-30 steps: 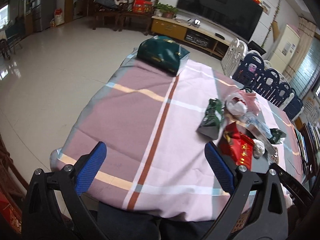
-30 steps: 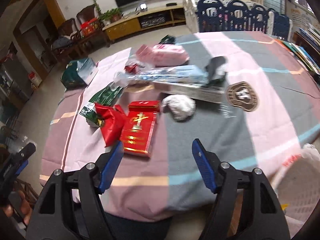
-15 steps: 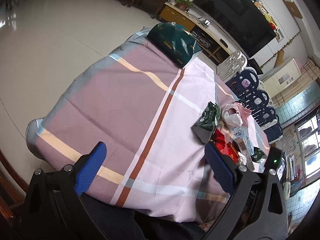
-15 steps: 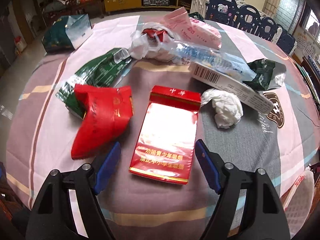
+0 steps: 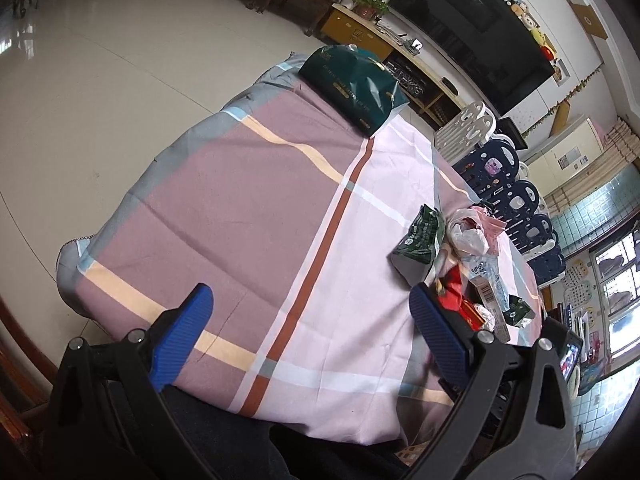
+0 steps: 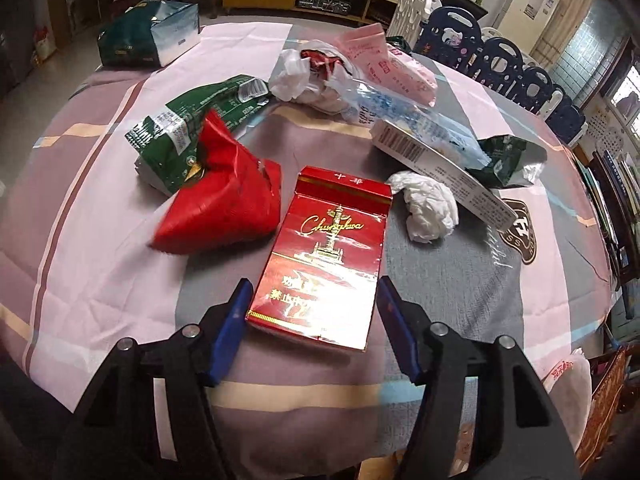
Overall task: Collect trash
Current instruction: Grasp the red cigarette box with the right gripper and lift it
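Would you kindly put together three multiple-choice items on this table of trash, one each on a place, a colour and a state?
1. Where does the crumpled white tissue lie relative to the red cigarette carton?
A. on its right
B. on top
C. under it

2. What colour is the crumpled bag left of the carton?
A. blue
B. red
C. yellow

3. How is the right claw?
A. shut on the tissue
B. open astride the carton's near end
C. shut on the carton

Answers: 1 A, the tissue lies on the tablecloth beside the carton's right edge; 2 B, it is bright red; 3 B, gaps show between both blue fingers and the carton.
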Demonstrator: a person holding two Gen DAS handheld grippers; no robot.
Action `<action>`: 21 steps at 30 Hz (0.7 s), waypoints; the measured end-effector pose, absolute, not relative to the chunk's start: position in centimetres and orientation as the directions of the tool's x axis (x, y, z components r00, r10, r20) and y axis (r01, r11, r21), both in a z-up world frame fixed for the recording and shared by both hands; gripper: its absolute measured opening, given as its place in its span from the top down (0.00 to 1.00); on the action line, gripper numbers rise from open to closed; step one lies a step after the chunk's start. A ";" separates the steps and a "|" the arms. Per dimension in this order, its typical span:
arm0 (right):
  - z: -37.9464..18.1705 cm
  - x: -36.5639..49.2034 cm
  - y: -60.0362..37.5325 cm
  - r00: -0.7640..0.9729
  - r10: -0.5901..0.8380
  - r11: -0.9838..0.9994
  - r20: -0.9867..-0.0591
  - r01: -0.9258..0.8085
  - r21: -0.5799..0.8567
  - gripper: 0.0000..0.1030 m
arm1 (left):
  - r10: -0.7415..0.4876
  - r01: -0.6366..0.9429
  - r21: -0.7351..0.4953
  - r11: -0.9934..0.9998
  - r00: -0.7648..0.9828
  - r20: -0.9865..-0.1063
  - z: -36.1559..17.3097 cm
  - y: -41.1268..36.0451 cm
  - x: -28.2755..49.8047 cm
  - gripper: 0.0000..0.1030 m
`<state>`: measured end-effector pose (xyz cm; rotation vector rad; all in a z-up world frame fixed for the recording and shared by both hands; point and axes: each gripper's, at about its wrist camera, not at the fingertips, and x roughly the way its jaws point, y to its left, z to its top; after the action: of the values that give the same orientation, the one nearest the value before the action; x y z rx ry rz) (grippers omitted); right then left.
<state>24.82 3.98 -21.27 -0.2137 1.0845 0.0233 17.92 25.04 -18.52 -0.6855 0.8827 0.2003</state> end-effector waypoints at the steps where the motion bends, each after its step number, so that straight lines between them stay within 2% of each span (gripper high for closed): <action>1: -21.1 24.8 3.3 0.469 -0.086 0.983 -0.879 -0.106 -0.153 0.39 | -0.108 -0.429 -0.462 0.776 0.633 -0.767 -18.5 25.0 18.0 0.05; 7: -20.5 24.6 1.8 0.475 -0.082 0.990 -0.876 -0.066 -0.128 0.39 | -0.095 -0.414 -0.441 0.796 0.635 -0.767 -18.2 24.2 18.2 0.05; 14: -19.9 24.5 2.6 0.483 0.006 0.998 -0.876 -0.056 -0.023 0.39 | -0.104 -0.386 -0.433 0.815 0.637 -0.764 -18.2 23.5 18.2 0.05; 21: -19.0 23.3 1.3 0.492 0.034 0.999 -0.870 -0.004 0.037 0.40 | -0.137 -0.399 -0.472 0.786 0.633 -0.762 -18.6 24.2 18.0 0.05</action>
<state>23.28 1.31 -19.02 0.0314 1.0557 0.0235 18.01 24.17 -18.64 -0.6696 0.8892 0.1634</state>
